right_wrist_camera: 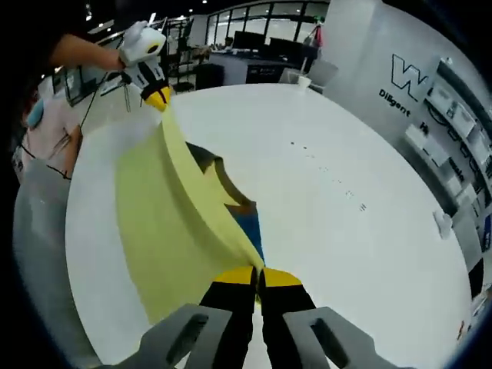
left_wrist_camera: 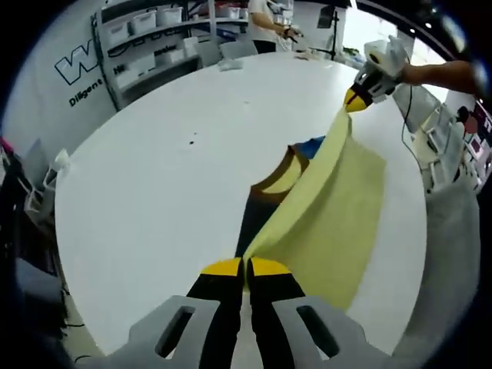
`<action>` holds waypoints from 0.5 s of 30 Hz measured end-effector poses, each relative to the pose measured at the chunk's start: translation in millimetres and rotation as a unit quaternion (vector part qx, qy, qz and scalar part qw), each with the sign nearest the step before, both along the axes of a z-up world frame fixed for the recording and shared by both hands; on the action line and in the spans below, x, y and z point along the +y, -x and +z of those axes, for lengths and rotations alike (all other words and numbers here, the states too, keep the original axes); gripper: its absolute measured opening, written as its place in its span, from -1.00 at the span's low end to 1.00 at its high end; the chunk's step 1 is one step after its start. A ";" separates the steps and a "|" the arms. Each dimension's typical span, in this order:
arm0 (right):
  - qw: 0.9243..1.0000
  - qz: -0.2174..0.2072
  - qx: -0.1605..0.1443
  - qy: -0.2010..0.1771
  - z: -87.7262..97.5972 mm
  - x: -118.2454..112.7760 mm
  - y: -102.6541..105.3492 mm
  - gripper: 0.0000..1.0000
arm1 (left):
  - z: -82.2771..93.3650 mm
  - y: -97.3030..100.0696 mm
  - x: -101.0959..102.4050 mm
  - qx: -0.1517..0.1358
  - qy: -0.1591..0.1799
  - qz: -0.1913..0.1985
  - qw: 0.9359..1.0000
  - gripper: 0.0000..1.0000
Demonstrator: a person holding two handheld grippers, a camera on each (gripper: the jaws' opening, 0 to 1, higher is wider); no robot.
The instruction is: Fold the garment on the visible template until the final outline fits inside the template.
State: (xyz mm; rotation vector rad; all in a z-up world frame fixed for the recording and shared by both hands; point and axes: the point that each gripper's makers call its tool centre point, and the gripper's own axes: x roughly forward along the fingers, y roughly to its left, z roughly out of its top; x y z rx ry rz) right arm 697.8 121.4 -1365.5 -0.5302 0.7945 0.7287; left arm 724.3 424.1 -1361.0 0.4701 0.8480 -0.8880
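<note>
A yellow garment (left_wrist_camera: 330,207) with a dark brown neckline (left_wrist_camera: 278,184) is held up off the round white table (left_wrist_camera: 169,169), stretched between both grippers. My left gripper (left_wrist_camera: 244,267) is shut on one edge of the cloth, and it appears again at the top left of the right gripper view (right_wrist_camera: 158,98). My right gripper (right_wrist_camera: 258,274) is shut on the other end of the garment (right_wrist_camera: 161,223); it appears far off in the left gripper view (left_wrist_camera: 355,100). A blue patch (right_wrist_camera: 247,223) and dark cloth show under the lifted fold. I cannot make out a template outline.
Shelves with white bins (left_wrist_camera: 146,31) and a lettered wall stand beyond the table's far edge. A person (left_wrist_camera: 261,23) stands at the back. The holder's grey sleeve (left_wrist_camera: 453,254) lies along the table's right rim. Desks and monitors (right_wrist_camera: 254,42) fill the room behind.
</note>
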 end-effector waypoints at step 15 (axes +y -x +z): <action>0.998 -0.047 0.028 -0.010 -49.9 -6.1 -28.1 -1.00 | -46.3 -30.2 -2.8 0.017 -0.034 0.060 0.997 -0.97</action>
